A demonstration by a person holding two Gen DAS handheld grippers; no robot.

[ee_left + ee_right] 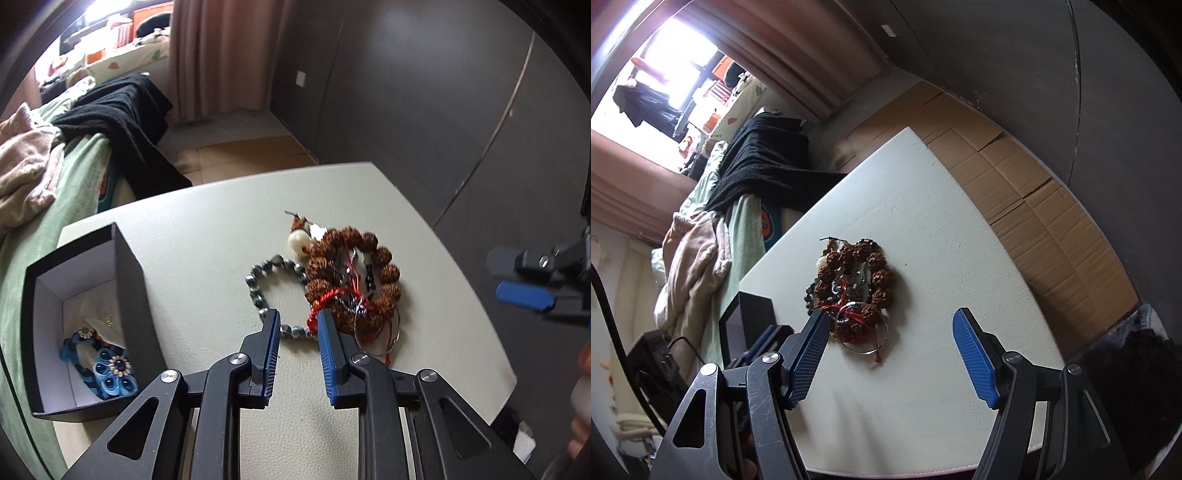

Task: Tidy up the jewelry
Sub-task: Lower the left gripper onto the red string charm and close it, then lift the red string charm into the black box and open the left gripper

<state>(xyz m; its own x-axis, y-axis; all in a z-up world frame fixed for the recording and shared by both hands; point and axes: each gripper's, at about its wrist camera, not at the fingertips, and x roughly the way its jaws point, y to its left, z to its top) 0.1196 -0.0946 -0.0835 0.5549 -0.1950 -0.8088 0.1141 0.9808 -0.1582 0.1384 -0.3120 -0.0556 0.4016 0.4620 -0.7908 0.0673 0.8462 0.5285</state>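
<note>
A pile of jewelry lies on the white table (207, 236): a brown rough-bead bracelet (369, 254), a grey-blue bead bracelet (258, 291), a red cord (325, 301) and thin silver rings (391, 336). My left gripper (297, 317) is open, its tips just above the grey-blue beads at the pile's near edge. An open black box (125, 280) at the left holds a blue flower bracelet (110, 369). In the right wrist view the pile (853, 288) lies ahead of my open, empty right gripper (886, 317), which also shows at the left wrist view's right edge (524, 295).
A bed with green sheet (74, 177), pink blanket (26, 166) and black garment (122, 114) lies left of the table. Cardboard flooring (1027, 184) and a dark wardrobe wall (443, 92) lie beyond. The black box also shows in the right wrist view (750, 317).
</note>
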